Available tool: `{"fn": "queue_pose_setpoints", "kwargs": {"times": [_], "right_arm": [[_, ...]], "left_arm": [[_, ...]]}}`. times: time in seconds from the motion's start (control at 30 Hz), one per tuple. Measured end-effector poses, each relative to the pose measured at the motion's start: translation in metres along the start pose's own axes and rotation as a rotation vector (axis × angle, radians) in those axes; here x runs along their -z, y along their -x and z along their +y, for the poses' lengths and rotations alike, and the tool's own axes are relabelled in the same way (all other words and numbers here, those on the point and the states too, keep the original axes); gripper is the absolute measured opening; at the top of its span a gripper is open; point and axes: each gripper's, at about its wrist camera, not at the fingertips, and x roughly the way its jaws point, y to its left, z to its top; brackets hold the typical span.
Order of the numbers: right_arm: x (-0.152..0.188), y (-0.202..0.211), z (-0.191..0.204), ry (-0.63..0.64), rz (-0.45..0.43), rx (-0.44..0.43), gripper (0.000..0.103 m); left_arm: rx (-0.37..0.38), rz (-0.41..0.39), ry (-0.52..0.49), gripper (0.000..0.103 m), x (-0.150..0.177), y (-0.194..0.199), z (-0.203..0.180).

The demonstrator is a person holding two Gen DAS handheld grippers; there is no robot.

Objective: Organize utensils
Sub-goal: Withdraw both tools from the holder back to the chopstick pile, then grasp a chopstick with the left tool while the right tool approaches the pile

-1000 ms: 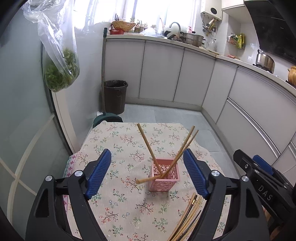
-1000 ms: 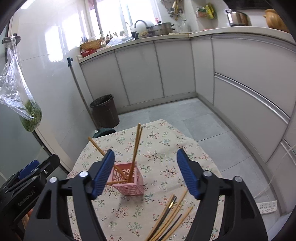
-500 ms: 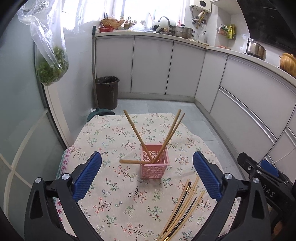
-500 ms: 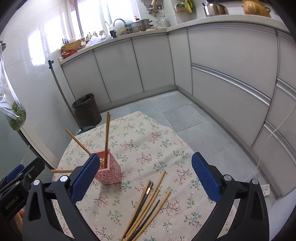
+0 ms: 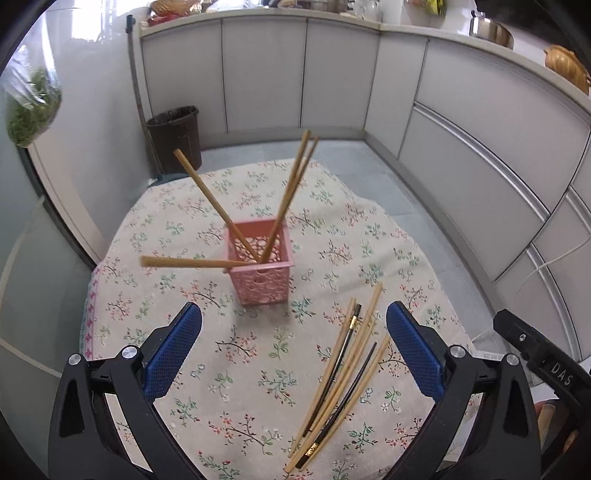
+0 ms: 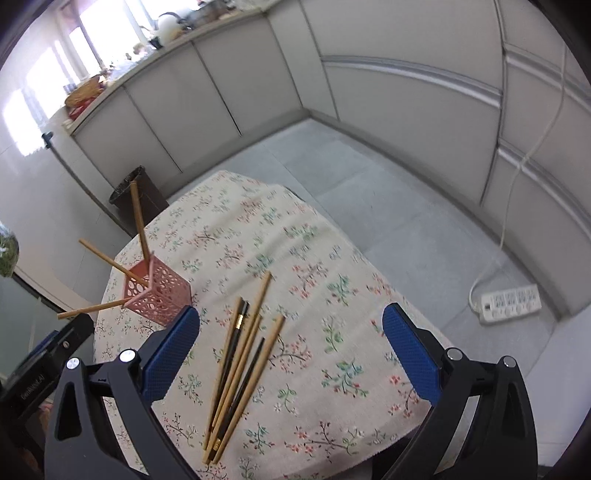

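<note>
While four chopsticks stand in the basket, six lie loose, and both grippers' fingers are wide and empty.

- Location type: domestic kitchen.
- Base cabinets with pale flat doors run along two walls and meet at a corner.
- Countertop carries a steel pot and a brown lidded pot.
- A kettle stands near the bright window (right wrist view).
- A dark waste bin stands on the grey tiled floor.
- A floral tablecloth covers the small table.
</note>
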Motion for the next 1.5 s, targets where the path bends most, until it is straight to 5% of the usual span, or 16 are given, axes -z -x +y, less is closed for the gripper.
{"fn": "queue_pose_setpoints", "kwargs": {"times": [0.4, 0.6, 0.8, 0.9, 1.07, 1.27, 1.5], "right_arm": [[-0.005, -0.001, -0.046, -0.098, 0.028, 0.048, 0.097], [-0.006, -0.006, -0.056, -0.114, 0.056, 0.067, 0.097], [-0.005, -0.014, -0.058, -0.112, 0.096, 0.057, 0.097], [-0.003, -0.020, -0.060, -0.123, 0.124, 0.048, 0.097], [-0.003, -0.026, -0.067, -0.153, 0.148, 0.048, 0.097], [-0.003, -0.032, -0.074, -0.188, 0.185, 0.029, 0.097], [-0.005, -0.036, -0.076, -0.193, 0.200, 0.016, 0.097]], "left_arm": [[0.074, 0.162, -0.066, 0.096, 0.007, -0.045, -0.044], [0.158, 0.353, -0.046, 0.096, 0.005, -0.096, -0.051], [0.132, 0.427, -0.050, 0.095, 0.003, -0.139, -0.056], [0.121, 0.441, -0.035, 0.088, -0.001, -0.154, -0.057], [0.130, 0.502, -0.018, 0.056, -0.002, -0.186, -0.060], [0.068, 0.472, -0.019, 0.036, -0.005, -0.196, -0.064], [0.024, 0.479, -0.033, 0.028, -0.003, -0.210, -0.060]]}}
